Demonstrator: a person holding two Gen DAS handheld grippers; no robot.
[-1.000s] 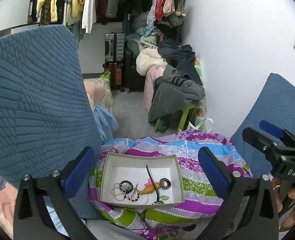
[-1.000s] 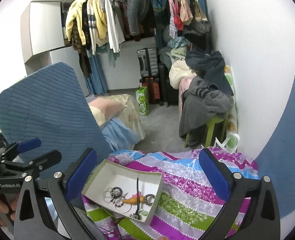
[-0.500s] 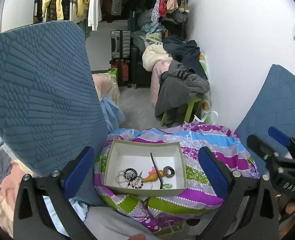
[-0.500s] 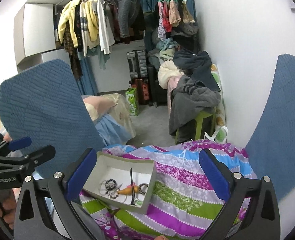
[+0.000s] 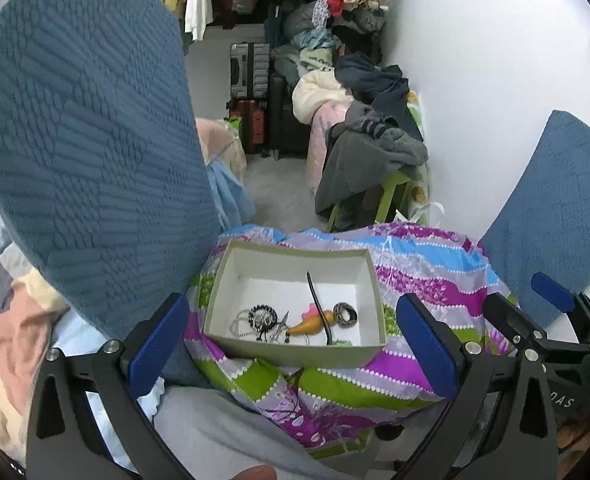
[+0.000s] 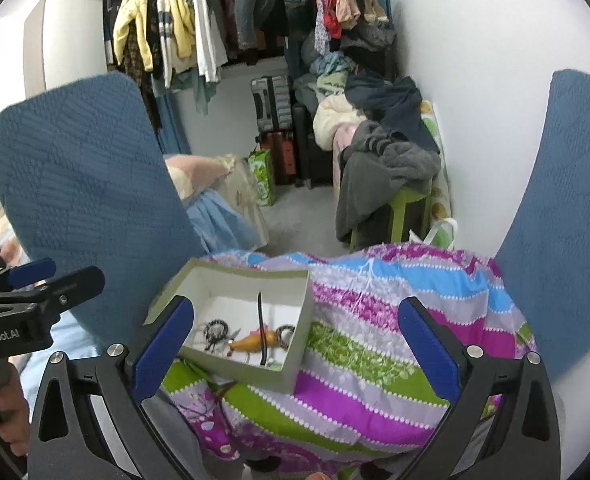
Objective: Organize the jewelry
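An open grey-green cardboard box (image 5: pixel 295 356) with a white inside rests on a striped purple, green and blue cushion (image 5: pixel 423 280). In it lie a black beaded ring piece (image 5: pixel 263 316), an orange carrot-shaped charm (image 5: pixel 311 326), a dark patterned ring (image 5: pixel 345 314), a black cord (image 5: pixel 317 302) and pale chains. My left gripper (image 5: pixel 291 344) is open and empty, just in front of the box. My right gripper (image 6: pixel 295 348) is open and empty, with the box (image 6: pixel 299 360) by its left finger. The jewelry also shows in the right wrist view (image 6: pixel 255 336).
A blue quilted cushion (image 5: pixel 83 160) stands left of the box, another (image 5: pixel 555 208) at the right against a white wall. Beyond are a green stool (image 5: pixel 391 188) heaped with clothes, suitcases (image 5: pixel 251 72) and hanging clothes (image 6: pixel 175 28). The left gripper shows in the right wrist view (image 6: pixel 35 284).
Both grippers have tilted and drawn back a little, so the box sits lower and nearer in view. Both stay open and empty. The jewelry has not moved.
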